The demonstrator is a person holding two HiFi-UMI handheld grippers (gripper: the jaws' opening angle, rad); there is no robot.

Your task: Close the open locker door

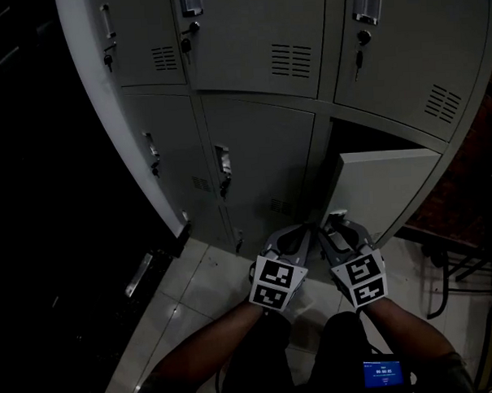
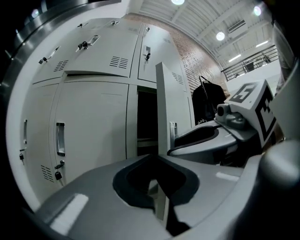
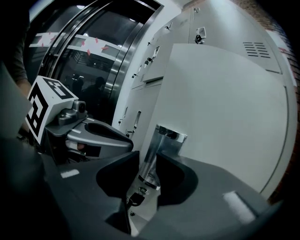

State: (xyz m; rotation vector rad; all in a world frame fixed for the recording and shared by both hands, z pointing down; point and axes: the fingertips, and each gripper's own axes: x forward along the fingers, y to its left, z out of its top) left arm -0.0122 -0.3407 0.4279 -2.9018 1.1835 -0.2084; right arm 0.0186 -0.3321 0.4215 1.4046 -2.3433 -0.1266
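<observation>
The pale grey sheet-metal locker door stands swung out from a right-hand compartment of the grey steel locker bank. At the door's free edge, the right gripper has its fingers clenched on the chrome pull handle. The left gripper, just beside that edge, keeps its fingers slightly parted, grasping nothing. The closing swing seems in hand — next, the door needs swinging toward its dark opening until flush.

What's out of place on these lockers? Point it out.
One locker door, lower right of the locker bank, stands swung open; every other door in view sits shut. Nothing looks damaged or spilled.
</observation>
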